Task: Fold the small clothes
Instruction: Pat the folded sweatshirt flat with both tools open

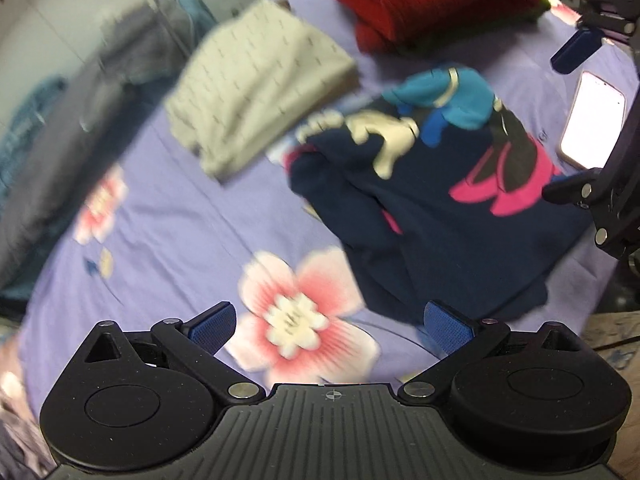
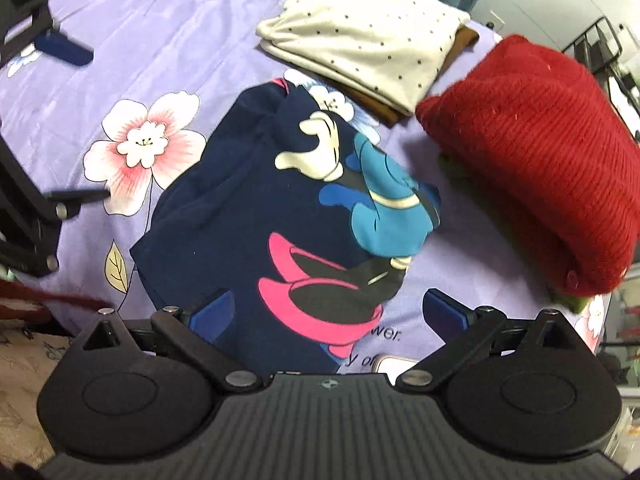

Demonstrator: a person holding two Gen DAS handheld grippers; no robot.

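Note:
A navy garment with a cartoon print in blue, pink and cream lies folded over and rumpled on the purple floral bedsheet. My right gripper hangs open above its near edge, blue pads wide apart and pressing on nothing. In the left wrist view the same navy garment lies right of centre. My left gripper is open over a pink flower on the bedsheet, beside the garment's left edge, and holds nothing. Each gripper shows at the edge of the other's view: right gripper, left gripper.
A folded cream dotted garment on a brown one lies beyond the navy garment. A folded red knit sweater sits on something green. A phone with a lit screen lies on the sheet. Grey and blue clothes are piled past the bed.

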